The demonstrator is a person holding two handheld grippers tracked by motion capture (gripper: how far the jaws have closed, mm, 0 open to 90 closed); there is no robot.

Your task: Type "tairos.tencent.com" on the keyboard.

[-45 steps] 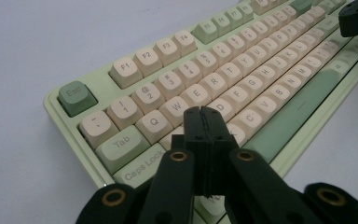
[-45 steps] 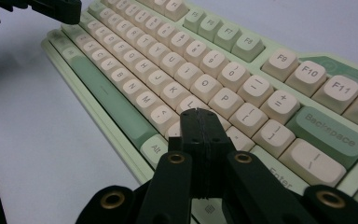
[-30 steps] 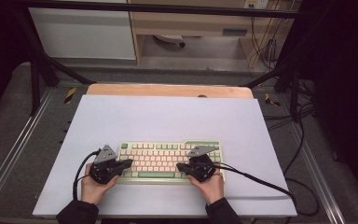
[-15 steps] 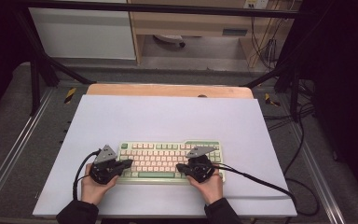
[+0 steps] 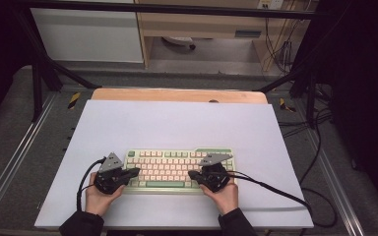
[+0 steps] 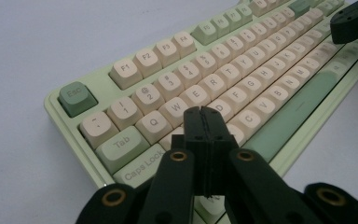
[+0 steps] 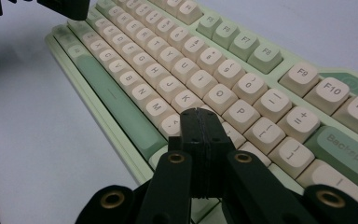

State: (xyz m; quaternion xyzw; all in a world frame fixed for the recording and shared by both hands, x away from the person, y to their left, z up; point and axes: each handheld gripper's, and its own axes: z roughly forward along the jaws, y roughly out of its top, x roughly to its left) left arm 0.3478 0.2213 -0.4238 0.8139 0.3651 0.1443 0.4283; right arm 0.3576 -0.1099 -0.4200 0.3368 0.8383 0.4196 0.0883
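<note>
Directly beneath both grippers (image 5: 134,172) (image 5: 193,174): keyboard (image 5: 177,169).

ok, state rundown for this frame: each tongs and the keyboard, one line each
left tongs: shut, nothing held, tip over the left end of the keyboard near the Caps Lock row.
right tongs: shut, nothing held, tip over the right end of the keyboard below the P key.
keyboard: flat on the white table, square to its front edge, all visible keycaps in place.
</note>
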